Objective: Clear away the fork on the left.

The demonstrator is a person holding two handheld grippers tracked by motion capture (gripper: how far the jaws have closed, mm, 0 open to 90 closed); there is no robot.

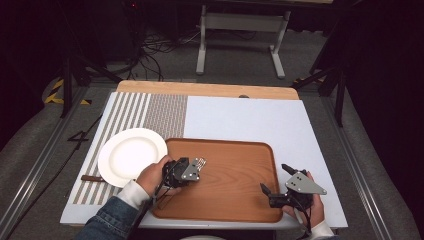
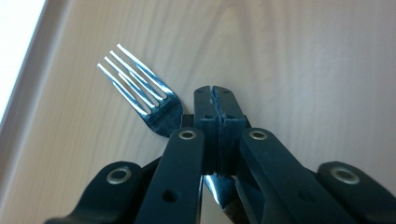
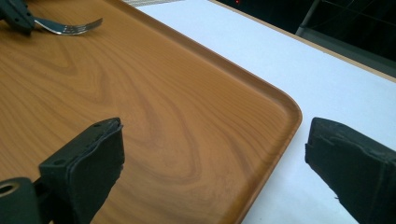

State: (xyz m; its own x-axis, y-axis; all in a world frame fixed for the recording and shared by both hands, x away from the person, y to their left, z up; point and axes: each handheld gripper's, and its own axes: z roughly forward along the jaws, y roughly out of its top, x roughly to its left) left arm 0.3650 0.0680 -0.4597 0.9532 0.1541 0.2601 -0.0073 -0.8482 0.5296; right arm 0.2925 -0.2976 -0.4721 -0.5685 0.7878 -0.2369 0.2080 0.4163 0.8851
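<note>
Fork clamped in left tongs over wooden tray

Left tongs point(image 1: 196, 167) are pressed tight on the handle of a shiny silver metal fork point(image 1: 199, 163), held above the brown wood-grain rectangular tray point(image 1: 235, 200) near its 10 o'clock part. From the high view the fork is a small glint of tines pointing toward 1 o'clock; the left gripper view brings it close, with the four tines point(image 2: 133, 84) fanning toward 11 o'clock beside the closed black pads point(image 2: 218, 112) and a strip of handle point(image 2: 217, 189) running back beneath them. Right tongs point(image 1: 274, 180) stand wide with nothing between them, at the tray's 4 o'clock corner. The right gripper view looks across the tray's rounded corner rim point(image 3: 280, 135) onto the pale blue counter point(image 3: 261, 60), and catches the fork's tines point(image 3: 74, 27) far off at 10 o'clock. The high view adds a round white plate point(image 1: 131, 156) at the tray's 9 o'clock, lying on a grey-and-white striped placemat point(image 1: 145, 112), with a brown-handled knife point(image 1: 92, 178) poking out from the plate's 8 o'clock edge.
</note>
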